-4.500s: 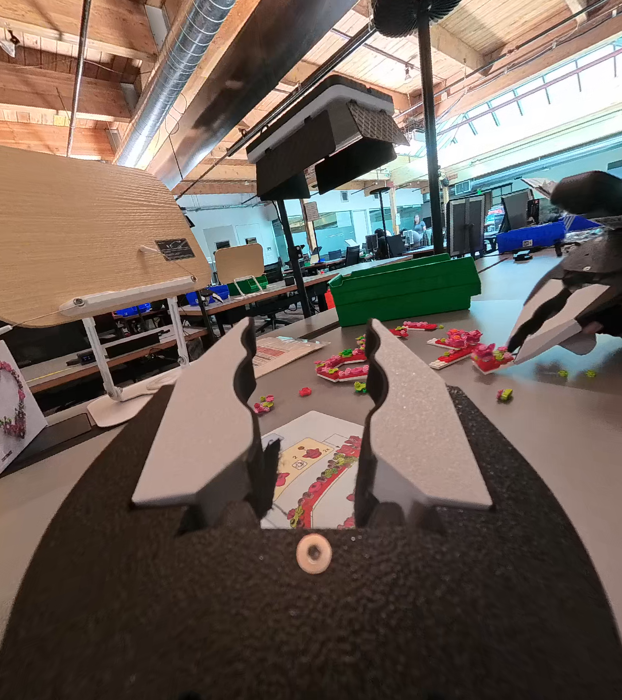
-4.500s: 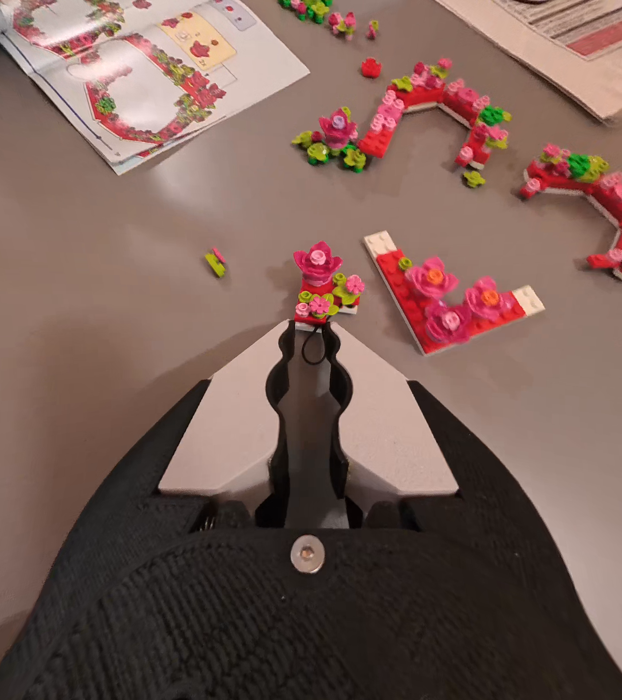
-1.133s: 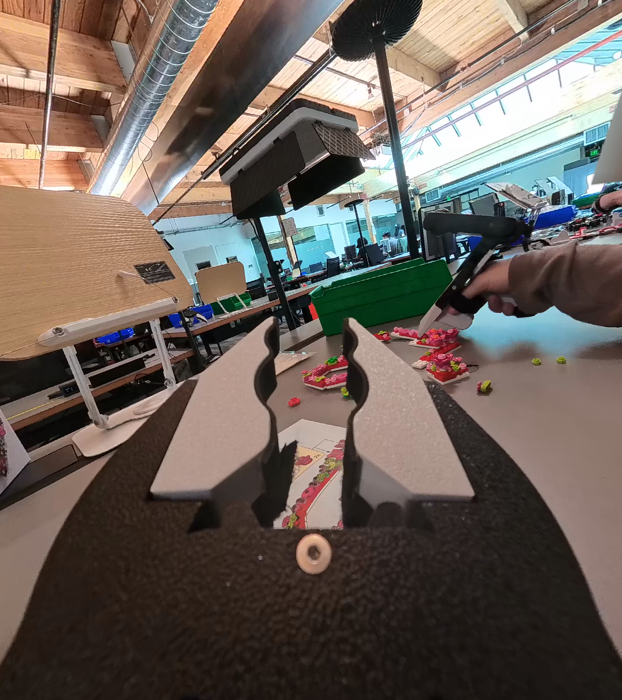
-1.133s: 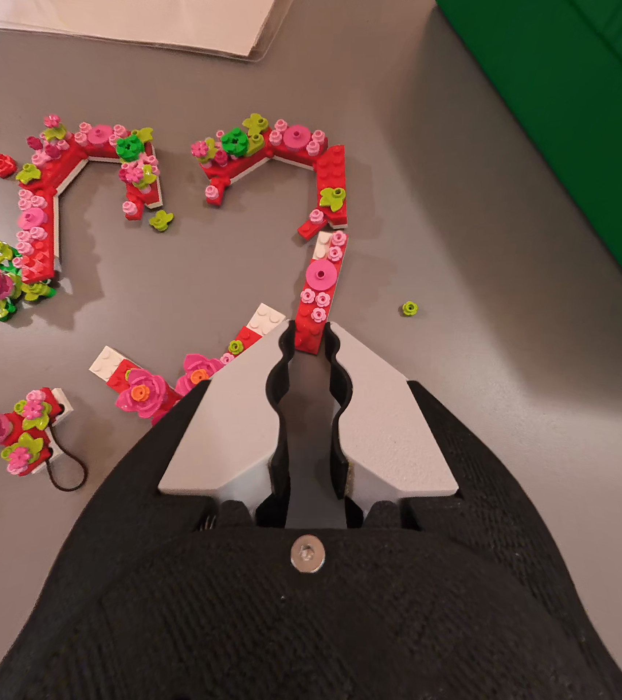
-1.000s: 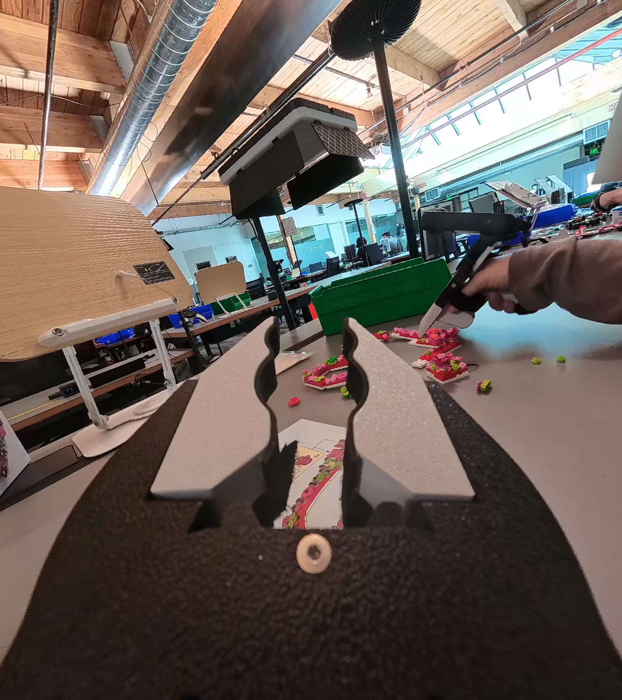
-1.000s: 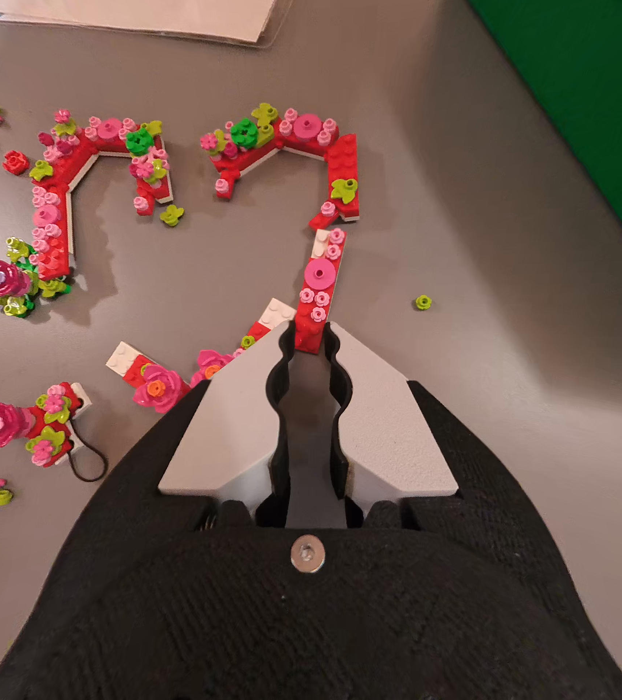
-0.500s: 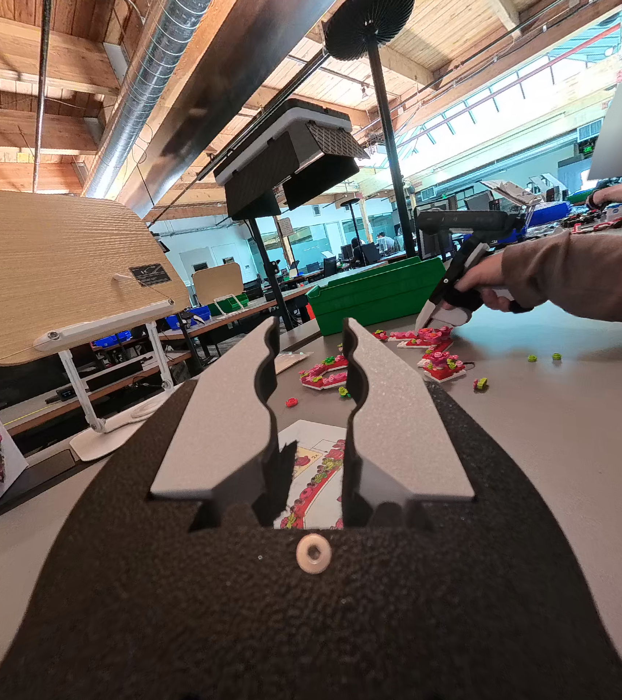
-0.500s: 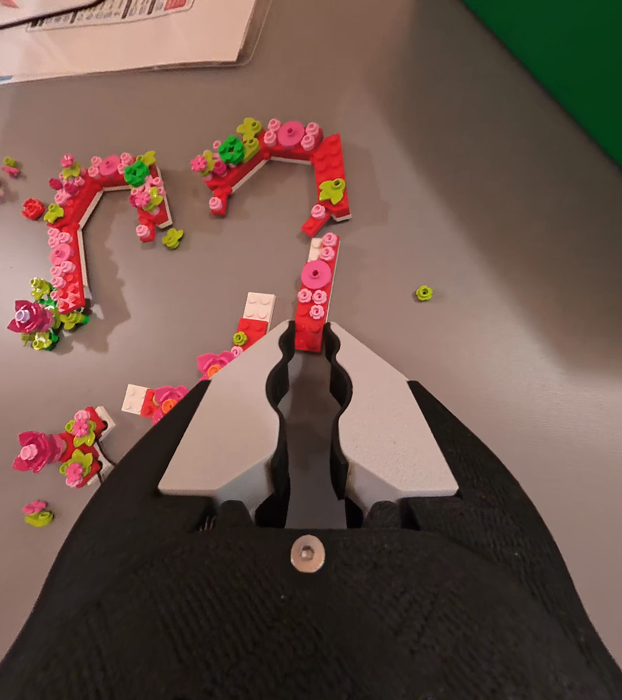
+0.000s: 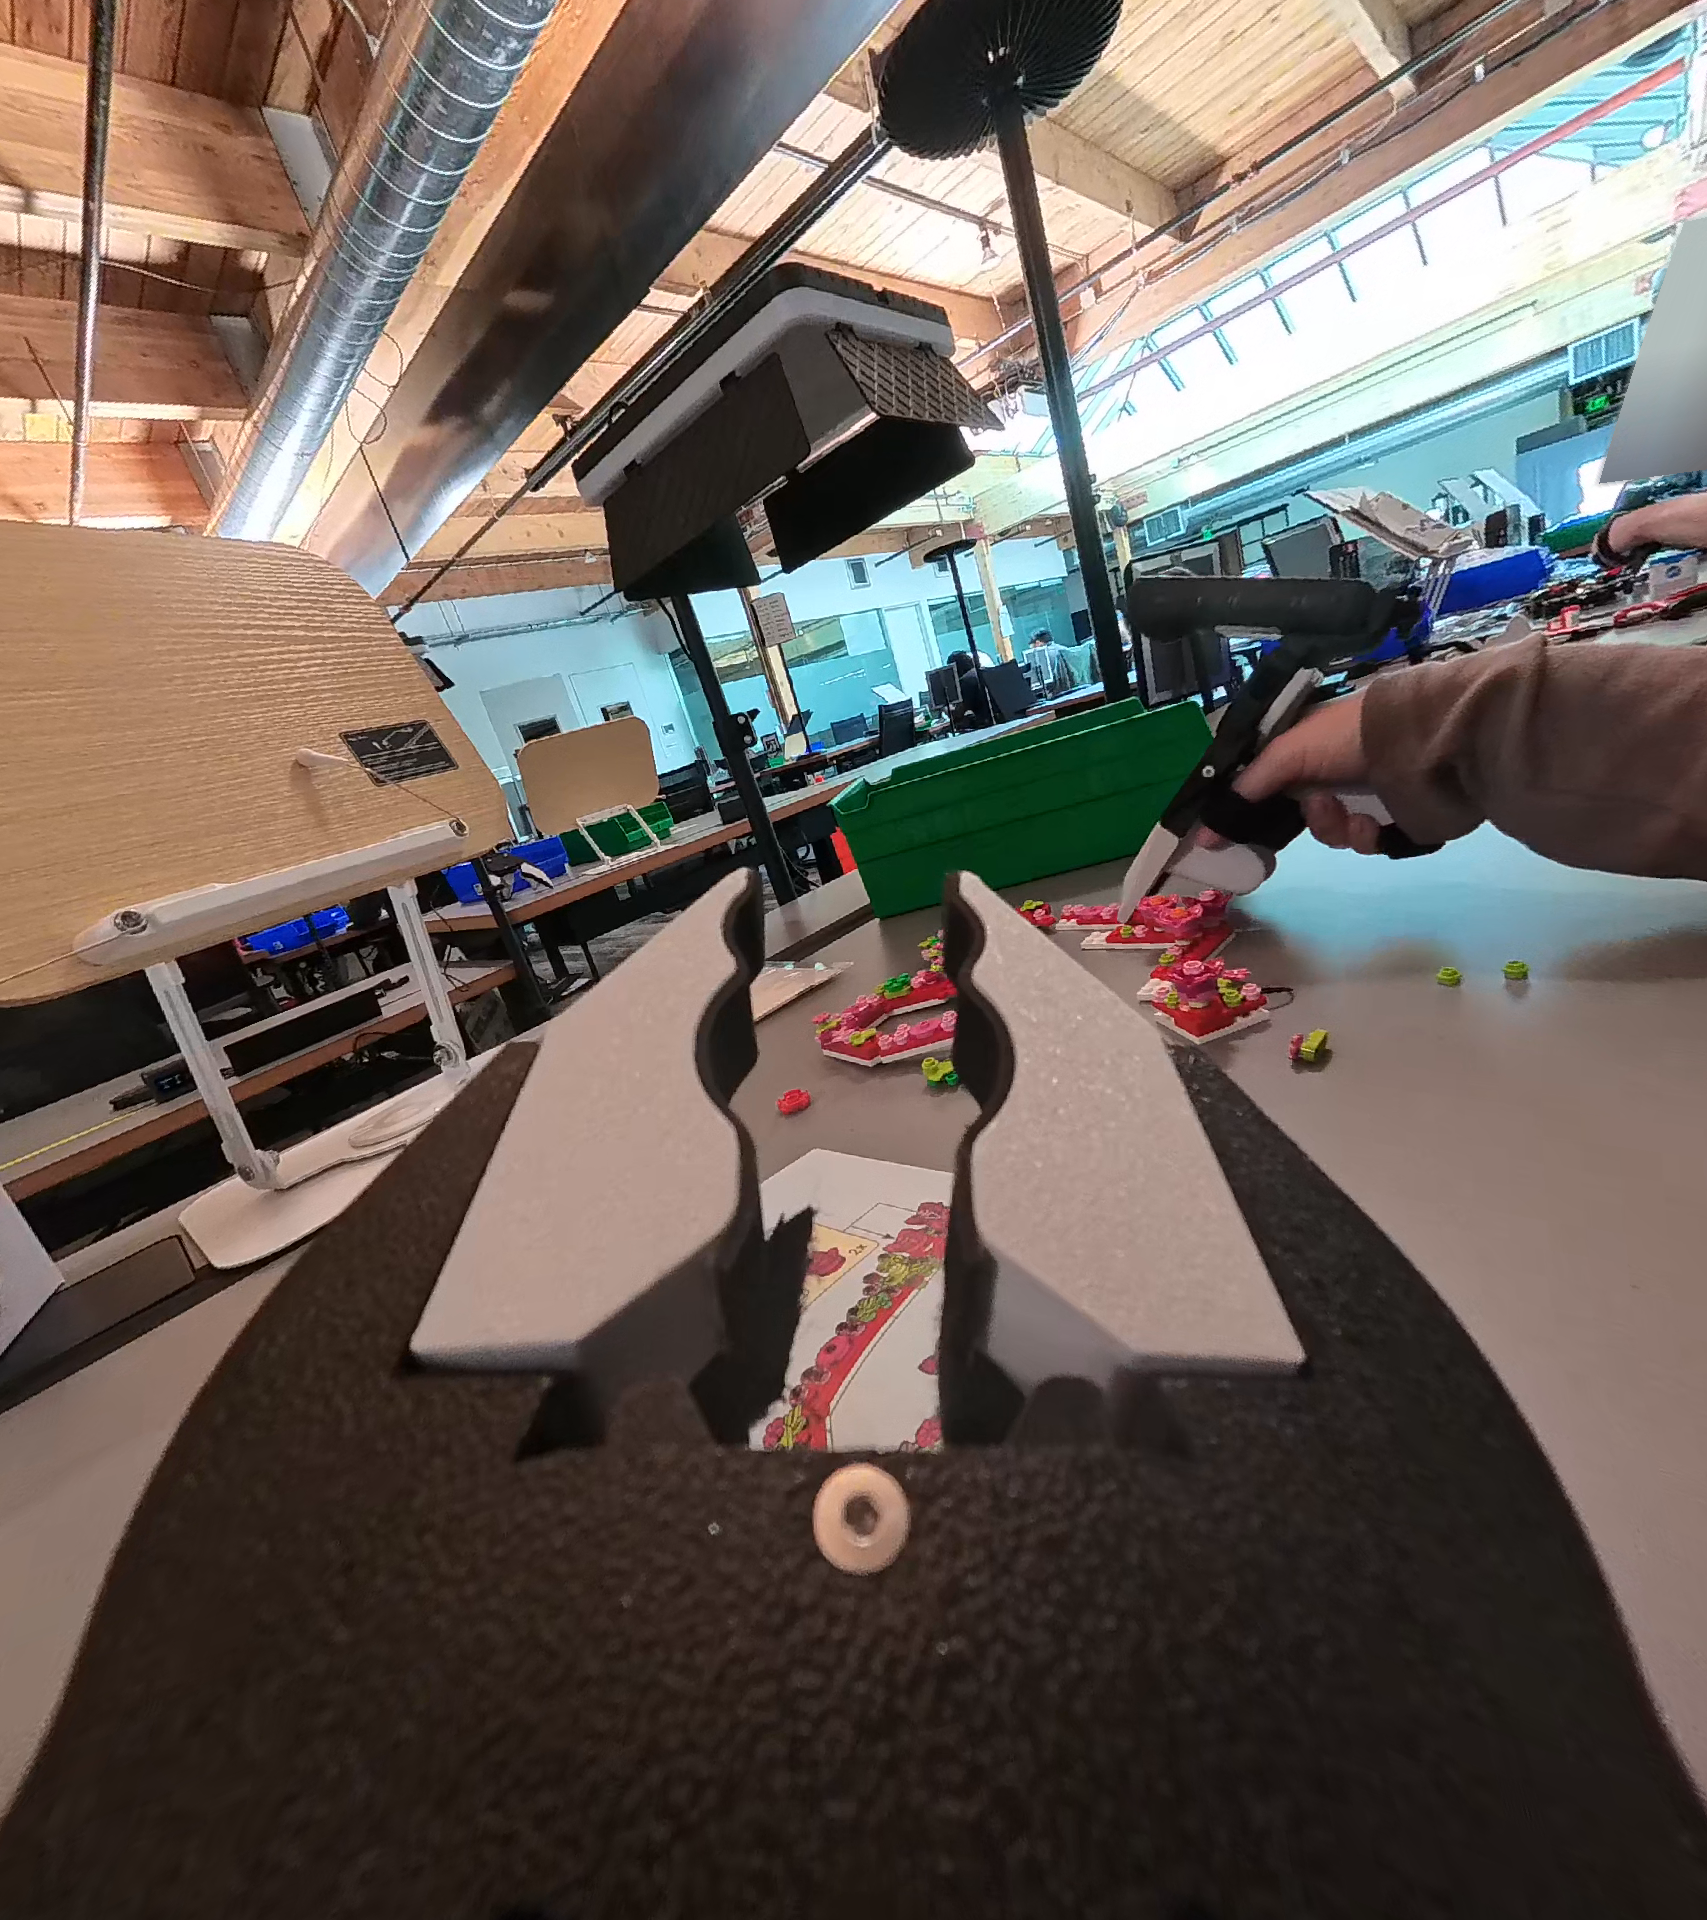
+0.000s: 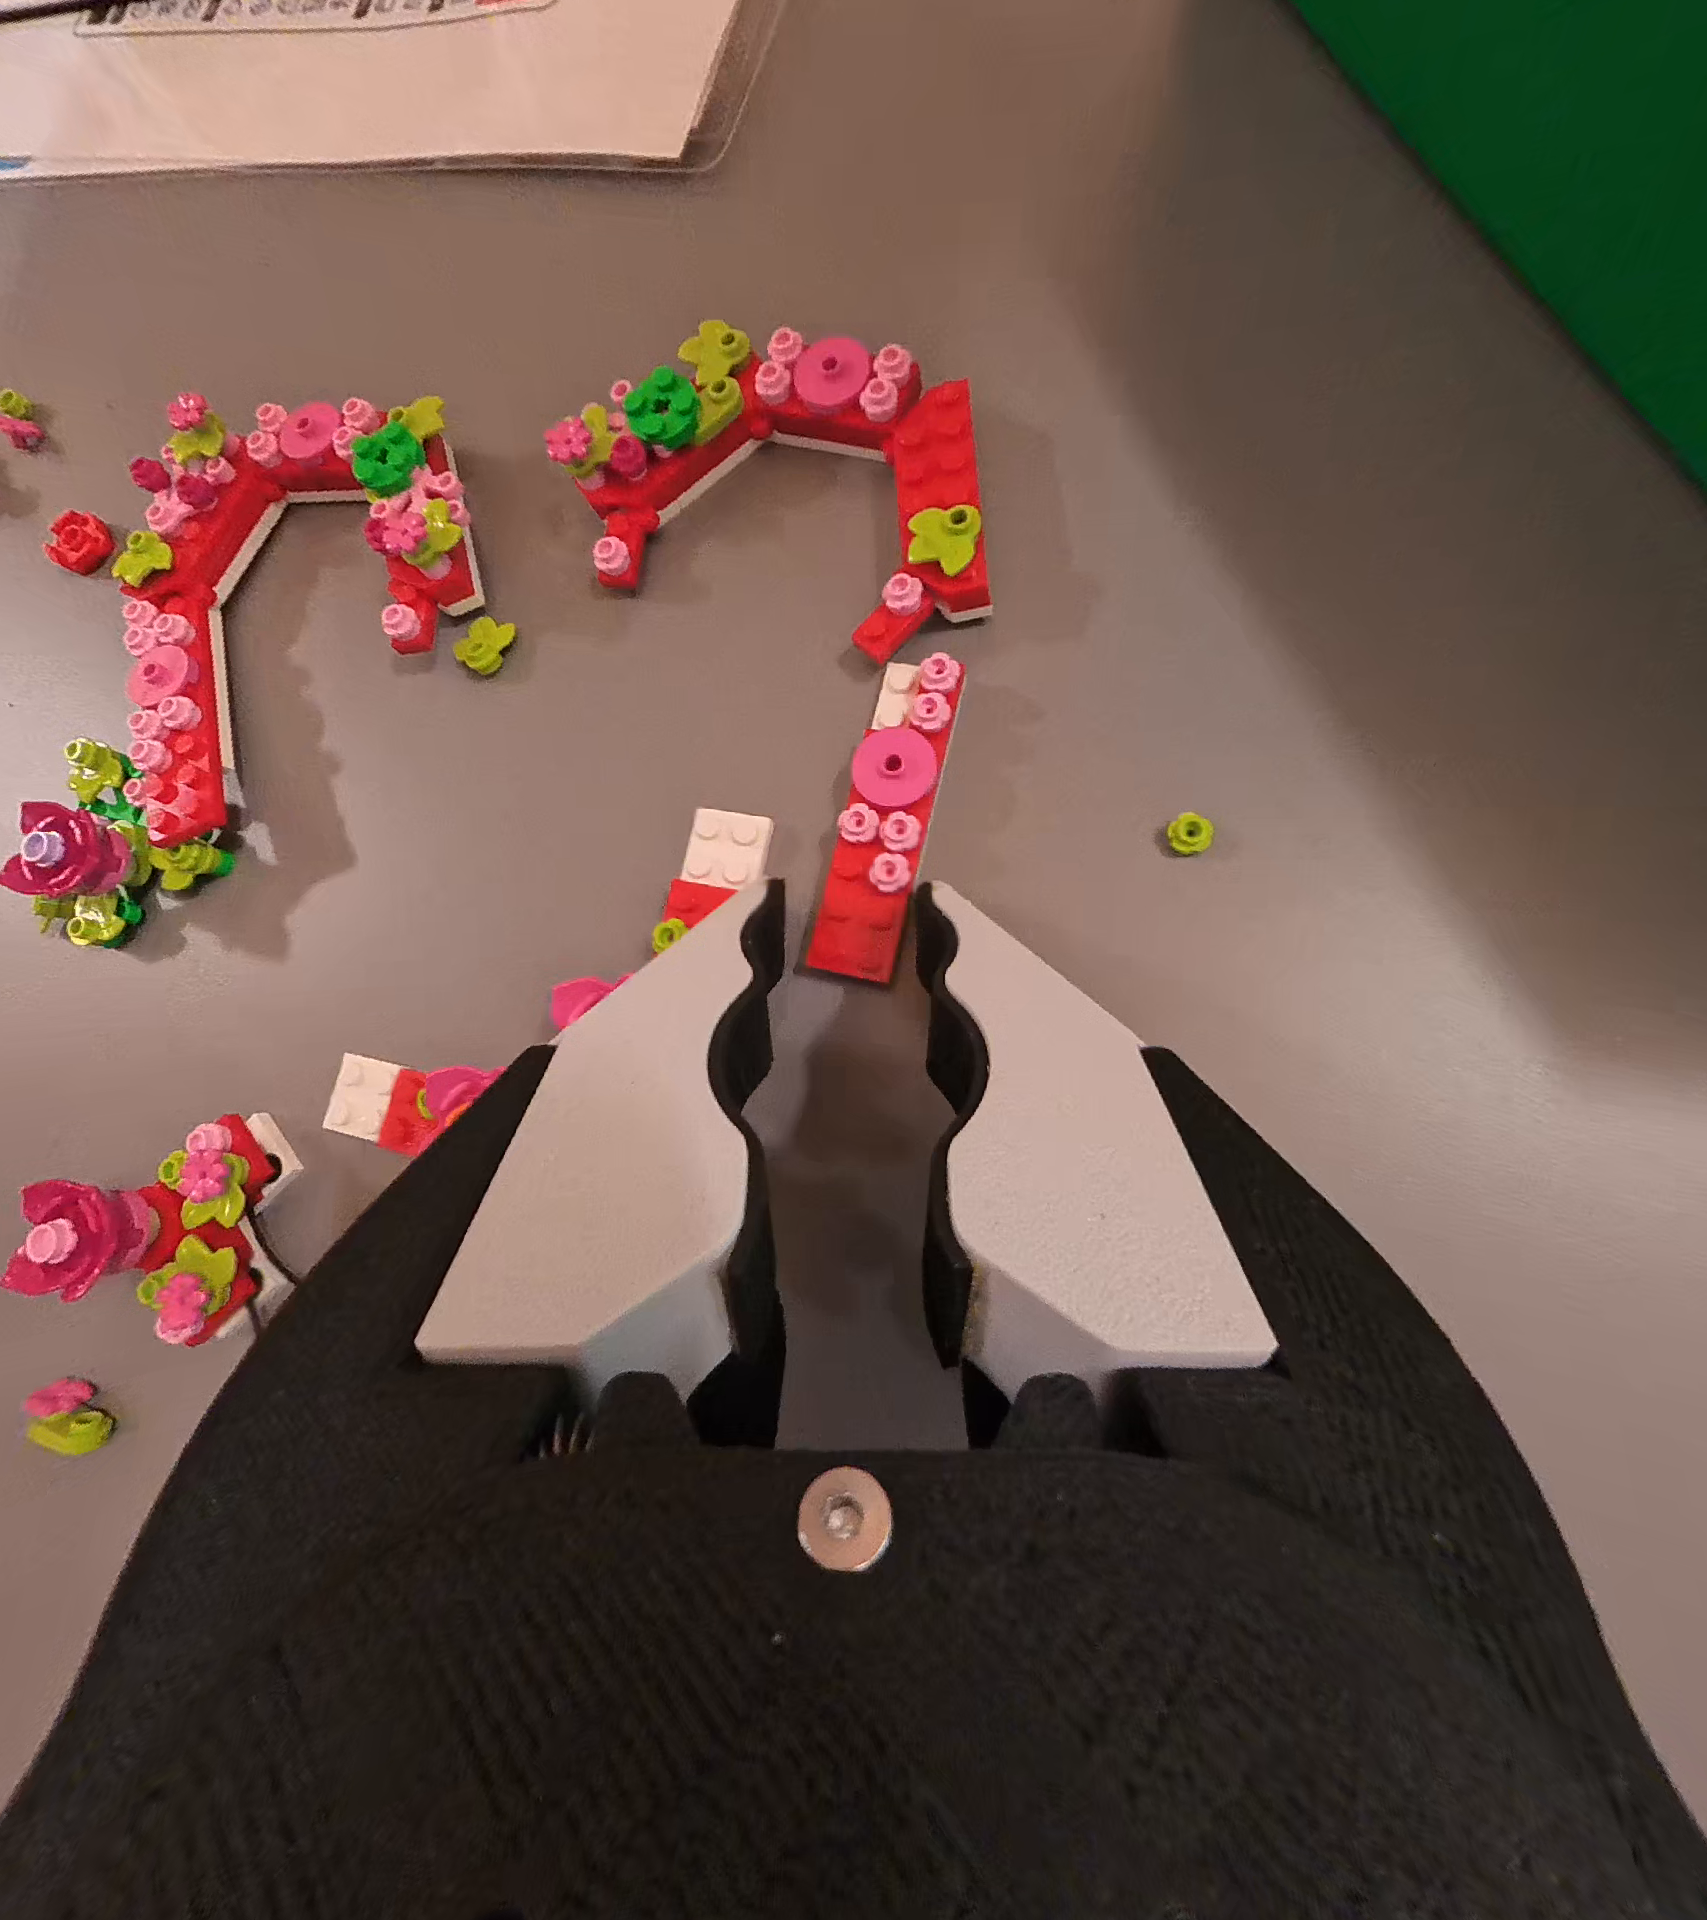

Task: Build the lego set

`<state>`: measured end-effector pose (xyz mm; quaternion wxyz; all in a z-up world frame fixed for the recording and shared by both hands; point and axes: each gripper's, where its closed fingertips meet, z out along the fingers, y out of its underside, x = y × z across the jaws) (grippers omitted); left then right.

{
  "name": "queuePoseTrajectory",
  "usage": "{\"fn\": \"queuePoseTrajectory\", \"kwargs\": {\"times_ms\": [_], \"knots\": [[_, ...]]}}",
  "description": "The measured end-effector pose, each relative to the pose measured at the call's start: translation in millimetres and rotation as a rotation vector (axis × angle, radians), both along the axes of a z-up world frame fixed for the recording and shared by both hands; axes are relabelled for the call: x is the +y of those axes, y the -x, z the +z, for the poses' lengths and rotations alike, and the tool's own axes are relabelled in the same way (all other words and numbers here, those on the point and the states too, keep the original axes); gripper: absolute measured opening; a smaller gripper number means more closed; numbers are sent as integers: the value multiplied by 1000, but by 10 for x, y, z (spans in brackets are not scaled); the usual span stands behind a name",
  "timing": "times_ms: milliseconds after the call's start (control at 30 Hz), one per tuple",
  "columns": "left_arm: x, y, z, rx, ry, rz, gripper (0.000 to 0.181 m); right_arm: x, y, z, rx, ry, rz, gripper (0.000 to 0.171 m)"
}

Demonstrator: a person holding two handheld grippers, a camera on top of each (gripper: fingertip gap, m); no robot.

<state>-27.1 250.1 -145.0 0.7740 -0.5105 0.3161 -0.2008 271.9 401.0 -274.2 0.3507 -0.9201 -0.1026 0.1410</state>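
Red lego heart sections with pink flowers and green leaves lie on the grey table. In the right wrist view a left arch (image 10: 205, 582) and a right arch (image 10: 787, 436) lie side by side. A straight red strip (image 10: 880, 831) lies just below the right arch's lower end. My right gripper (image 10: 849, 899) is open, its tips on either side of the strip's near end with gaps on both sides. An angled red piece with white ends (image 10: 724, 852) is partly hidden under its left finger. My left gripper (image 9: 849, 914) is open and empty above the instruction booklet (image 9: 870, 1299).
A green bin (image 10: 1607, 208) stands at the far right, also in the left wrist view (image 9: 1015, 810). A small flower piece (image 10: 153, 1236), a rose cluster (image 10: 64, 842) and loose studs (image 10: 1189, 832) lie around. A paper sheet (image 10: 329, 83) lies behind. A wooden board on a stand (image 9: 101, 748) is at left. One gripper's finger ends stand about 35 cm off the other's. From my right tips it is roughly 15 cm to the left arch (image 10: 205, 582); from my left, 25 cm. It is also in sight in the left wrist view (image 9: 878, 1041).
My right gripper held the red strip's near end and brought it up to the right arch; its jaws have now opened and the strip lies free. The left gripper has hardly moved.
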Motion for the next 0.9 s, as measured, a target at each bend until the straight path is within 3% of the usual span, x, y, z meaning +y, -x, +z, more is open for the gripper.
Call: {"fn": "queuePoseTrajectory", "kwargs": {"times_ms": [267,433,567,733,833,900], "knots": [[-6,-1,2,2,-3,-1,31,43,-25,145,-6,-62,-8,24],[-4,-1,2,1,-3,-1,31,288,-468,728,-137,-503,-148,28],[-4,-1,0,0,-2,-1,31,223,-618,1062,-339,-897,-192,27],[-15,-2,5,-2,-3,-4,31,55,-183,1138,-407,-1042,85,25],[-6,0,8,-4,-4,0,31,-82,245,1002,-216,-902,358,25],[4,-7,4,-2,-2,1,31,-190,484,878,-129,-700,509,28]]}}
